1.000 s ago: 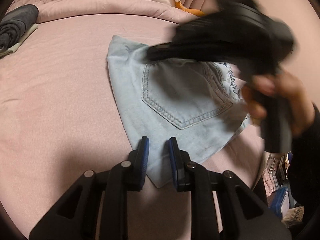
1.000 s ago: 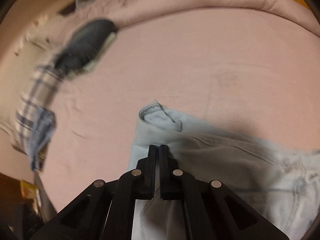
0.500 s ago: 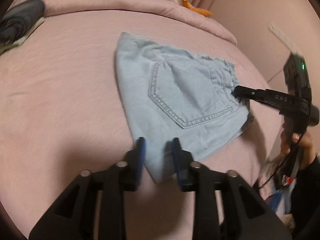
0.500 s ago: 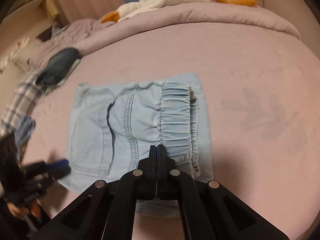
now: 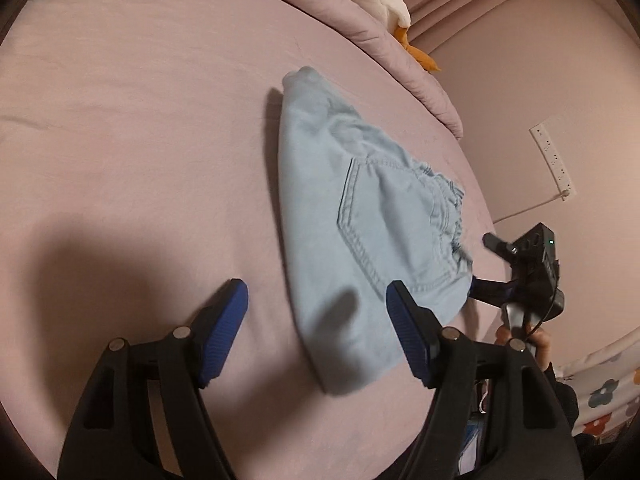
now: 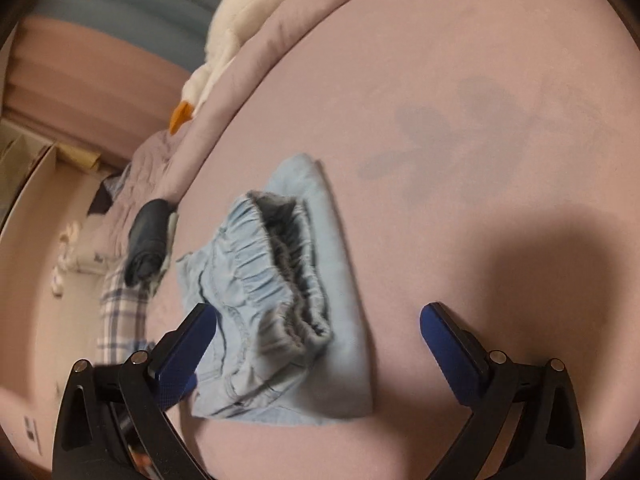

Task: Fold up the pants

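The light blue denim pants (image 5: 372,236) lie folded into a compact bundle on the pink bed, back pocket up. In the right wrist view the pants (image 6: 280,300) show their elastic waistband on top. My left gripper (image 5: 316,324) is open and empty, just above the bundle's near corner. My right gripper (image 6: 320,344) is open and empty, its jaws spread wide over the waistband end. The right gripper also shows in the left wrist view (image 5: 486,266) at the far side of the pants.
A white plush goose (image 6: 224,40) lies on the rolled pink duvet (image 5: 360,20) at the bed's head. A rolled dark garment (image 6: 146,240) and a plaid cloth (image 6: 120,312) sit at the bed's left edge. A wall with a power strip (image 5: 554,160) stands to the right.
Both grippers have opened wide and both views have tilted. The right gripper was shut half a second ago and has let go. The pants lie in the same folded bundle.
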Action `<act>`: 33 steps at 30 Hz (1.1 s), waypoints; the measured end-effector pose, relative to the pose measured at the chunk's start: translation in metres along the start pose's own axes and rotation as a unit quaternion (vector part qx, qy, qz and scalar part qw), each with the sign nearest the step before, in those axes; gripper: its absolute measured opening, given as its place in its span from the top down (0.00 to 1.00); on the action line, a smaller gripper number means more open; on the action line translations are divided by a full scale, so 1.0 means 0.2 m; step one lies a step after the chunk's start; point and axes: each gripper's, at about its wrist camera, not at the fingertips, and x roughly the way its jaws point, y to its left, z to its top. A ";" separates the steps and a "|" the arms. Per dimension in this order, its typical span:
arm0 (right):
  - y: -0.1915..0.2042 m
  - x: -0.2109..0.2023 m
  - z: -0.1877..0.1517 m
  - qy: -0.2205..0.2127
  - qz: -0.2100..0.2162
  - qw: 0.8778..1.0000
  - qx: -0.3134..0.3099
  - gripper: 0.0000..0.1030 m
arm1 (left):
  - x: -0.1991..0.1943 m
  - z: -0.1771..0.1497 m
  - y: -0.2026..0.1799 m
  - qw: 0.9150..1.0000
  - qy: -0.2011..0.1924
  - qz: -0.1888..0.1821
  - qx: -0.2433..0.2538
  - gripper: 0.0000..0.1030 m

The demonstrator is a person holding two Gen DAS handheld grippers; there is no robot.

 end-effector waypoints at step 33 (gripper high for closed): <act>0.49 0.10 -0.04 -0.024 -0.089 0.975 -0.200 0.57 | 0.07 0.09 -0.27 0.991 -0.030 0.094 0.087 0.74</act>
